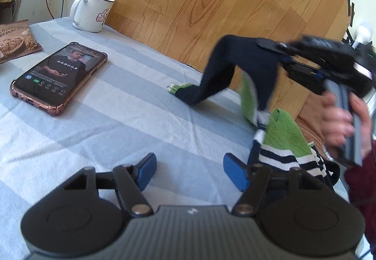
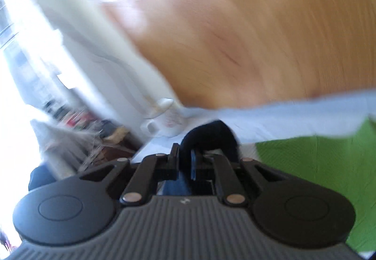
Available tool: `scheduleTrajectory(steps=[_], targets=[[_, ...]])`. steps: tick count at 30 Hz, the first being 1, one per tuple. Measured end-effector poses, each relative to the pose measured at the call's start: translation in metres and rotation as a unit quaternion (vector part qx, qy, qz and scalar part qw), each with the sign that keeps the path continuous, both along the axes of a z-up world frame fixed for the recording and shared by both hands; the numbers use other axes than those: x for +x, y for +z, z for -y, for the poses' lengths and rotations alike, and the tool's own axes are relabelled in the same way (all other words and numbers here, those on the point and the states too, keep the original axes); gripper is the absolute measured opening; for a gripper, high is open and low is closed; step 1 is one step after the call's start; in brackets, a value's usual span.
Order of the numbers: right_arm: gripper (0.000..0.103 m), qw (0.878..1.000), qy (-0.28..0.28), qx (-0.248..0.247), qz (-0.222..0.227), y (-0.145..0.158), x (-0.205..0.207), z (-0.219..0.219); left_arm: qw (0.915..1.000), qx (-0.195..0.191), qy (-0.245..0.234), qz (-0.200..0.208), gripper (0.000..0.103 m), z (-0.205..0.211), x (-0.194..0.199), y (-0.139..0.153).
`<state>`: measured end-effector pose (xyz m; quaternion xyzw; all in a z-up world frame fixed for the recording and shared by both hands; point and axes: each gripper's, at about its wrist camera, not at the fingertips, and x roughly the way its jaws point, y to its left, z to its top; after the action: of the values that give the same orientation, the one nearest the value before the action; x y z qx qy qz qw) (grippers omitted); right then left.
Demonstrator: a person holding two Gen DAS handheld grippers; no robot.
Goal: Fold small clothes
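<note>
Here, one sweater [image 1: 237, 72] pinched in right gripper [image 1: 268, 45]; left gripper [image 1: 189, 172] wide, empty.

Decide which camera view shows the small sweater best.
Left wrist view: the sweater hangs lifted from the right hand-held gripper, navy sleeve, green and stripes visible. The right wrist view shows only blurred navy and green fabric.

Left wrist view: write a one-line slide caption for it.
Right gripper lifts a navy, green and striped sweater off the striped cloth while the open left gripper waits near a phone and mug.
</note>
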<state>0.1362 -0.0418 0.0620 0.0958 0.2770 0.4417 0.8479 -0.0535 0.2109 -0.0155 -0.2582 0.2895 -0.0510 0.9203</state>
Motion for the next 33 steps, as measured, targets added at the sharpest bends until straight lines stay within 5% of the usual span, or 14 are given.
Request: scheduleTrajectory(steps=[1,3,5,9,13,16,19,21,24,28,29,30,31,33], targets=[[0.040,0.997,-0.022,-0.063,0.027,0.001,-0.007,-0.002,1.0000,0.000,0.000,0.000,0.065,0.000,0.000,0.000],[0.056,0.971,-0.102,-0.195,0.097,-0.004,-0.021,-0.008,1.0000,0.000,0.001,0.000,0.065,0.000,0.001,0.000],[0.056,0.956,-0.105,-0.238,0.133,-0.005,-0.033,-0.010,1.0000,-0.001,0.001,0.000,0.065,0.000,0.001,0.000],[0.056,0.954,-0.047,-0.235,0.178,0.008,-0.058,-0.033,1.0000,-0.006,0.007,0.002,0.065,-0.002,-0.001,0.000],[0.060,0.917,0.051,-0.308,0.248,-0.001,-0.078,-0.087,0.9999,-0.009,0.007,0.003,0.065,-0.003,-0.002,0.000],[0.060,0.865,0.140,-0.396,0.274,-0.024,-0.078,-0.118,0.9999,-0.013,0.008,0.005,0.066,-0.004,-0.003,0.000],[0.060,0.791,0.231,-0.477,0.305,-0.038,-0.063,-0.143,0.9997,-0.020,0.008,0.007,0.066,-0.005,-0.004,0.000],[0.060,0.748,0.251,-0.520,0.327,-0.043,-0.058,-0.156,0.9996,-0.026,0.007,0.010,0.066,-0.007,-0.004,-0.001],[0.070,0.706,0.285,-0.570,0.309,-0.051,-0.047,-0.168,0.9992,-0.038,0.004,0.011,0.067,-0.010,-0.004,-0.002],[0.063,0.620,0.306,-0.643,0.328,-0.085,-0.044,-0.171,0.9984,-0.055,0.001,0.011,0.067,-0.014,-0.003,-0.004],[0.052,0.612,0.300,-0.651,0.335,-0.091,-0.041,-0.172,0.9983,-0.057,0.000,0.012,0.067,-0.014,-0.003,-0.004],[0.020,0.611,0.295,-0.652,0.339,-0.093,-0.040,-0.173,0.9981,-0.060,0.000,0.012,0.067,-0.015,-0.003,-0.004],[0.017,0.619,0.292,-0.642,0.346,-0.092,-0.040,-0.177,0.9980,-0.062,-0.001,0.013,0.067,-0.015,-0.003,-0.004],[0.016,0.660,0.278,-0.589,0.374,-0.074,-0.048,-0.180,0.9977,-0.066,-0.003,0.015,0.068,-0.016,-0.003,-0.004]])
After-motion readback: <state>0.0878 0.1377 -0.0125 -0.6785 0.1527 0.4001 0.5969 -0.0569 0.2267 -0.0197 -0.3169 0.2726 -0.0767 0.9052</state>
